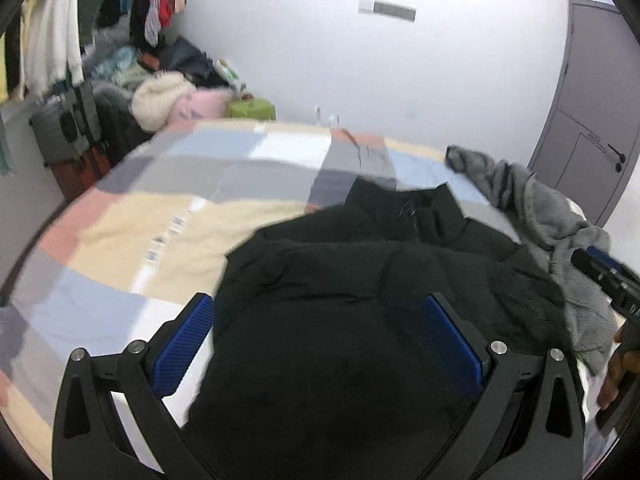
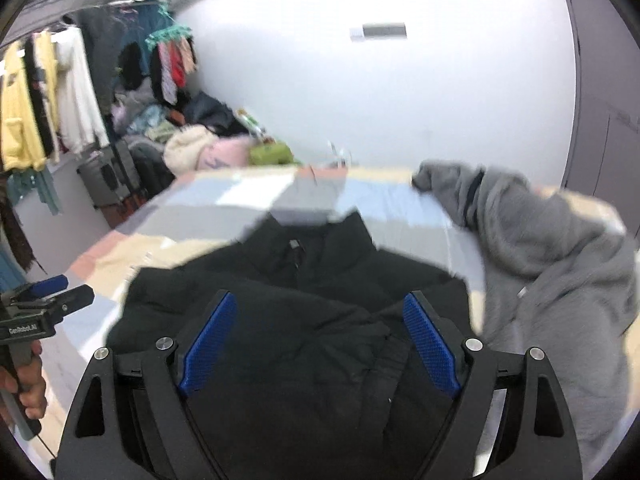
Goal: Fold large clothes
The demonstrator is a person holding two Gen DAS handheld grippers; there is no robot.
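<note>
A black padded jacket (image 1: 360, 280) lies on the bed, collar toward the far wall; it also shows in the right wrist view (image 2: 304, 292). My left gripper (image 1: 320, 320) is open, its blue pads apart above the jacket's near part, holding nothing. My right gripper (image 2: 320, 320) is open over the jacket's near hem, holding nothing. The right gripper also shows at the right edge of the left wrist view (image 1: 604, 276). The left gripper shows at the left edge of the right wrist view (image 2: 48, 300), hand on its handle.
A patchwork bedspread (image 1: 160, 216) covers the bed. A crumpled grey fleece garment (image 1: 540, 208) lies right of the jacket (image 2: 540, 240). Piled clothes (image 1: 168, 92) and a hanging rack (image 2: 48, 100) stand at the far left. A grey door (image 1: 588, 120) is at the right.
</note>
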